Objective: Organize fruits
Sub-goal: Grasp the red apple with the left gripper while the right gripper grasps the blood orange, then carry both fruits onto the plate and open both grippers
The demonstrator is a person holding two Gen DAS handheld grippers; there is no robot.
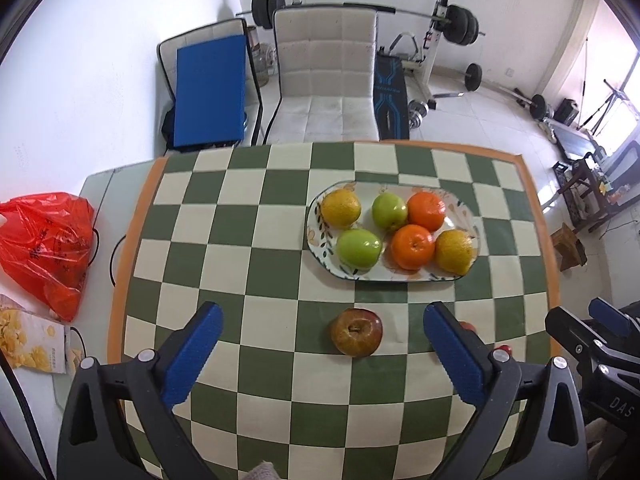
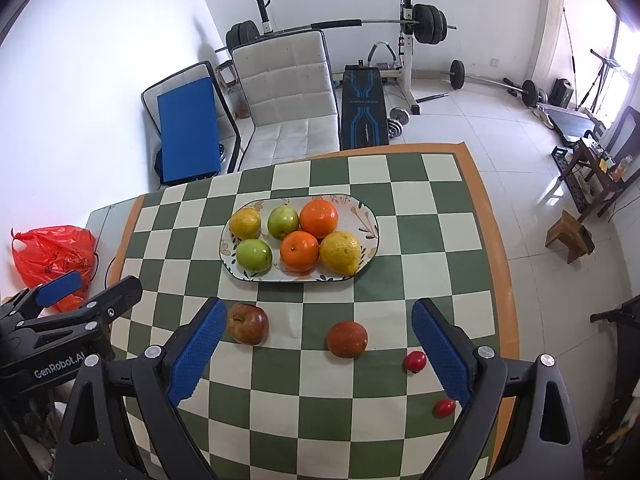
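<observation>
The left gripper [image 1: 322, 350], with its blue ribbed pads spread wide and nothing between them, hangs above the green-and-cream checkered tablecloth [image 1: 224, 240], and the mottled red-brown apple [image 1: 356, 332] lies on the cloth just ahead, between the lines of its two fingers. The right gripper [image 2: 318, 346] is likewise released and empty; between its fingers, on the cloth, sits a dark reddish-orange round fruit [image 2: 347, 339], with the same red-brown apple [image 2: 247, 323] just beside its left pad and two small red cherry tomatoes, one [image 2: 415, 361] close to the right pad and another [image 2: 444, 407] nearer the camera. Farther out stands the oval white ceramic plate with a leaf pattern [image 2: 368, 220], which already carries six fruits: two green apples [image 2: 253, 255], two bright oranges [image 2: 299, 251] and two yellow citrus fruits [image 2: 340, 252], packed closely and touching one another. By my reading the job is partly done: six pieces are gathered on the plate, while four pieces remain loose on the cloth, none of them yet gripped. Off to the left edge of the table lies a crumpled red plastic bag [image 1: 44, 248], apart from the fruit.
</observation>
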